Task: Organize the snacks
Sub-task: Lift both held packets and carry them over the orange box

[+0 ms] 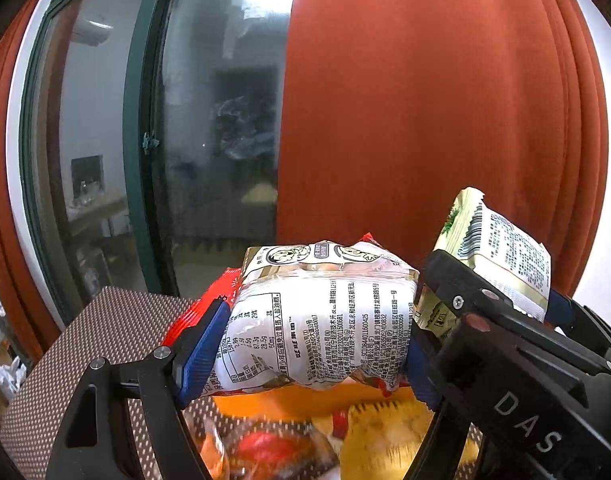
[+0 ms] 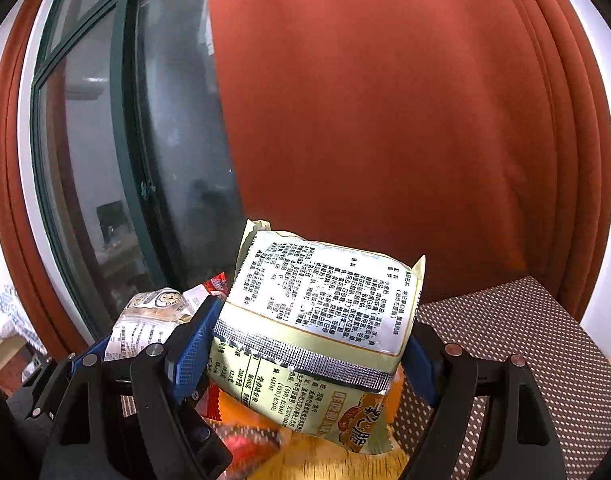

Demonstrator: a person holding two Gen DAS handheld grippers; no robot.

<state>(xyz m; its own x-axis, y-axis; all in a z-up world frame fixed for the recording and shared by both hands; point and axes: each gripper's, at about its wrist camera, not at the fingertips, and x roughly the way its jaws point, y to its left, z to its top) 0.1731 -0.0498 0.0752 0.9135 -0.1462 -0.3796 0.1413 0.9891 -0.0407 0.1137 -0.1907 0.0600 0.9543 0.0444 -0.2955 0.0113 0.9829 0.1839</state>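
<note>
Left tool (image 1: pixel 319 330): clamped on white crinkled plastic snack bag (image 1: pixel 325 320).
Right tool (image 2: pixel 311 344): clamped on pale-yellow foil snack packet (image 2: pixel 321 300).

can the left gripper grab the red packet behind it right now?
Probably not. The left gripper is already shut on the white snack pack, which sits between its pads and in front of the red packet. It would likely have to put that pack down first.

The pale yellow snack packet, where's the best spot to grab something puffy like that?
Across its middle, pinching its two side edges, as the right gripper does now. The pale yellow snack packet is a soft pillow, so its narrow width fits between the blue pads and gives slightly.
</note>
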